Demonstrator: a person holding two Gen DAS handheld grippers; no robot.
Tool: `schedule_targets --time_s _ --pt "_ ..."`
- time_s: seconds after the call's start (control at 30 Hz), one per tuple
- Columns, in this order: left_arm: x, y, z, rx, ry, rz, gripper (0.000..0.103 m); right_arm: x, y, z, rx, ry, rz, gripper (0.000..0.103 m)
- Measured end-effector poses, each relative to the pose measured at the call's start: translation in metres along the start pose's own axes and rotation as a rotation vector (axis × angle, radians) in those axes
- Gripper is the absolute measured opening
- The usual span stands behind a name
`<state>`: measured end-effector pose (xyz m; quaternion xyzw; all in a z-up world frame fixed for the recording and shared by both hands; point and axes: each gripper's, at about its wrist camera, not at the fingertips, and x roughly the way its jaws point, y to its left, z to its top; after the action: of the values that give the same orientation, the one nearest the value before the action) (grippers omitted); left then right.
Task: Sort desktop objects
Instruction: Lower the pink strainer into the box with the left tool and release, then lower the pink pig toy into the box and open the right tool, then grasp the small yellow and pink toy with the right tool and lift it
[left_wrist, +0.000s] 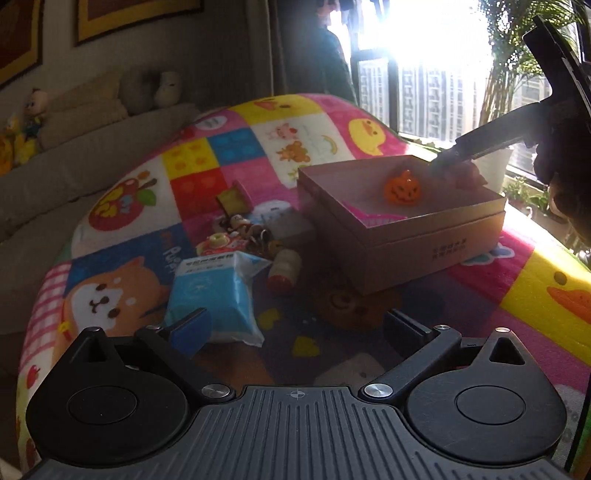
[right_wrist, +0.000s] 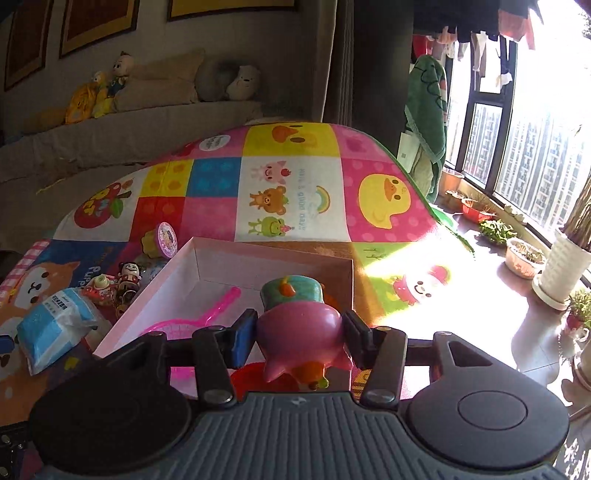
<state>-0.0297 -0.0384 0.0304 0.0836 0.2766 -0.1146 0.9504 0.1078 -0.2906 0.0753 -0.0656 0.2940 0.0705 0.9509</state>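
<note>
Right gripper (right_wrist: 301, 334) pinches one pig toy (right_wrist: 299, 332) above one box (right_wrist: 273, 254); left gripper (left_wrist: 295, 328) spread, empty.

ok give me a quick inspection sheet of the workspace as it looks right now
surface: patchwork cartoon mat, sunlit at right
job's things: open cardboard box holds pumpkin toy and pink net scoop
clutter: blue tissue pack, small figurine, jelly cup, stamp-like bottle piled left of box
grippers: left gripper jaws wide, nothing between; right gripper over the box with pink pig toy between its jaws
cables: nothing seen
surroundings: sofa with plush toys, window, potted plants
</note>
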Motion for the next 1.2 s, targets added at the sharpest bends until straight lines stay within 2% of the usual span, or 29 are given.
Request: schedule_targets --time_s 0.13,0.27,0.37,0.47,0.53,0.6,0.63,0.73,0.83,0.93,0.97,1.0,1.07,1.2 --pt "-0.002 0.026 -0.013 -0.078 0.017 0.110 0.103 0.001 0.020 -0.001 -0.026 0.009 0.042 0.055" --pt "0.007 0.049 -0.021 -0.194 0.034 0.190 0.103 -0.021 0.065 -0.002 -0.167 -0.051 0.112 0.055" --pt "0.009 0.063 -0.025 -0.285 0.050 0.177 0.103 -0.030 0.094 0.006 -0.236 -0.040 0.216 0.055" --pt "0.008 0.069 -0.027 -0.327 0.050 0.162 0.103 -0.014 0.110 0.035 -0.187 0.038 0.318 0.056" --pt "0.009 0.071 -0.028 -0.342 0.051 0.147 0.103 0.010 0.120 0.060 -0.142 0.086 0.347 0.062" --pt "0.009 0.074 -0.030 -0.367 0.052 0.131 0.103 0.039 0.134 0.082 -0.122 0.108 0.334 0.070" --pt "0.008 0.076 -0.031 -0.382 0.051 0.125 0.103 0.055 0.143 0.091 -0.116 0.122 0.317 0.070" --pt "0.008 0.079 -0.032 -0.414 0.047 0.113 0.103 0.109 0.178 0.111 -0.145 0.137 0.190 0.070" --pt "0.005 0.080 -0.034 -0.430 0.033 0.118 0.103 0.161 0.210 0.118 -0.200 0.202 0.116 0.070" --pt "0.004 0.084 -0.035 -0.457 0.029 0.107 0.103 0.201 0.222 0.116 -0.179 0.282 0.061 0.069" --pt "0.005 0.087 -0.036 -0.473 0.033 0.100 0.103 0.210 0.223 0.115 -0.172 0.308 0.056 0.065" --pt "0.006 0.089 -0.037 -0.484 0.035 0.093 0.103 0.215 0.224 0.113 -0.172 0.332 0.066 0.045" --pt "0.005 0.091 -0.038 -0.492 0.030 0.087 0.103 0.211 0.223 0.111 -0.171 0.332 0.071 0.042" --pt "0.005 0.092 -0.038 -0.501 0.027 0.080 0.103 0.157 0.219 0.112 -0.233 0.195 0.120 0.042"
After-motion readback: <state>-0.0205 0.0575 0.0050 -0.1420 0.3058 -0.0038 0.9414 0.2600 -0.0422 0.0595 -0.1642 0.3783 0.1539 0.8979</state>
